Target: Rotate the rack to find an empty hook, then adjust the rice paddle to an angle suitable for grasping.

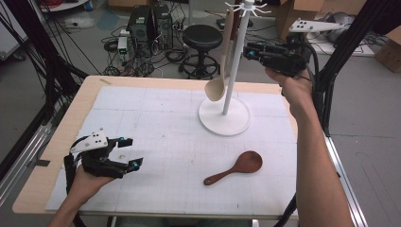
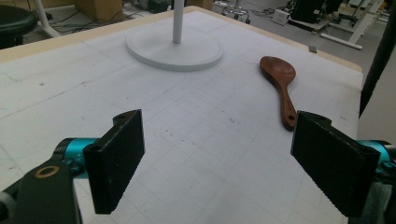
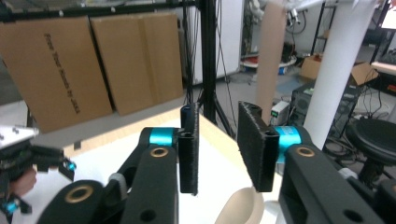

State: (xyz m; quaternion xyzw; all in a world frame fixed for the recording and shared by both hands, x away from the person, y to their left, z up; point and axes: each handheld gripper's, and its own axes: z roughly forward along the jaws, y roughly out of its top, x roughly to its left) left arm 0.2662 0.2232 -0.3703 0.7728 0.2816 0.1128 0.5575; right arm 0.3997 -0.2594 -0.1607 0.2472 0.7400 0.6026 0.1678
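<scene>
Light wooden spoon hangs on the white rack at 12 o'clock, so that part looks done; left gripper at 8 o'clock, jaws wide, empty; dark spoon lies at 5 o'clock, still to hang; right gripper beside the pole, jaws part-open, holding nothing; hook blurred.

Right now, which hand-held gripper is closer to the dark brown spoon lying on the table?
Left. The left hand-held gripper rests low on the table, across open mat from the dark brown spoon. The right hand-held gripper is raised beside the white stand, near the hanging pale spoon.
</scene>
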